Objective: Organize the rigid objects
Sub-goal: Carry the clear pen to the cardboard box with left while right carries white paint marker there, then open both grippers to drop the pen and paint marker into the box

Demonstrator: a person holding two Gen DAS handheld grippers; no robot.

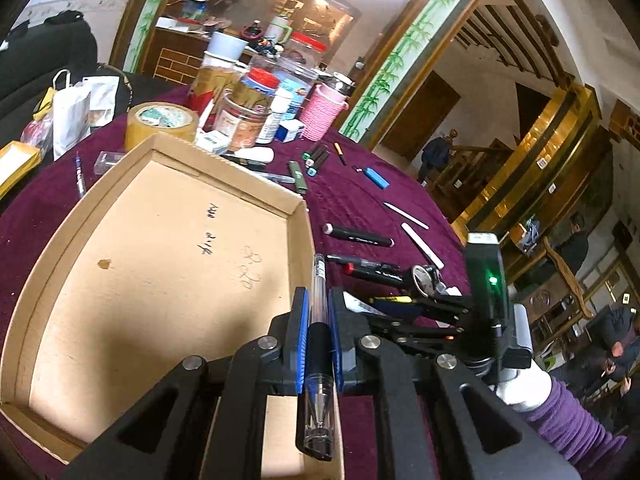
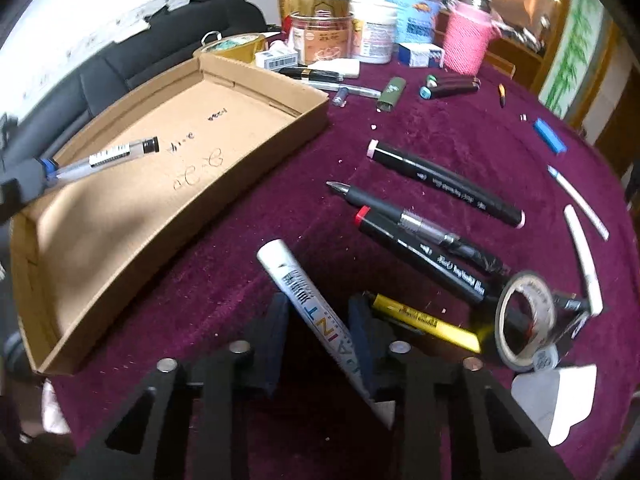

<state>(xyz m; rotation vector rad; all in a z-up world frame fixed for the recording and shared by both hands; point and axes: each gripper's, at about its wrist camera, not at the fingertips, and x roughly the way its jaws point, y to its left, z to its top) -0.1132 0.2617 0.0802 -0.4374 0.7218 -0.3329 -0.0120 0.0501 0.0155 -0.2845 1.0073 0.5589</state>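
Observation:
My left gripper [image 1: 318,308] is shut on a clear gel pen [image 1: 319,344] and holds it above the right edge of the empty cardboard tray [image 1: 160,240]. The right wrist view shows that pen [image 2: 108,156] over the tray [image 2: 256,80] at the left. My right gripper [image 2: 320,308] is shut on a white paint marker [image 2: 304,292] above the purple cloth. On the cloth lie a black marker with pink ends [image 2: 444,180], a red-ended black marker [image 2: 420,256], a black pen [image 2: 400,212] and a yellow marker [image 2: 424,320].
Jars, a pink knitted cup [image 2: 468,36] and a brown tape roll [image 1: 160,124] crowd the table's far side. A small tape roll [image 2: 524,320], two white sticks [image 2: 584,256], a blue block [image 2: 550,136] and a green lighter [image 2: 392,94] lie on the cloth.

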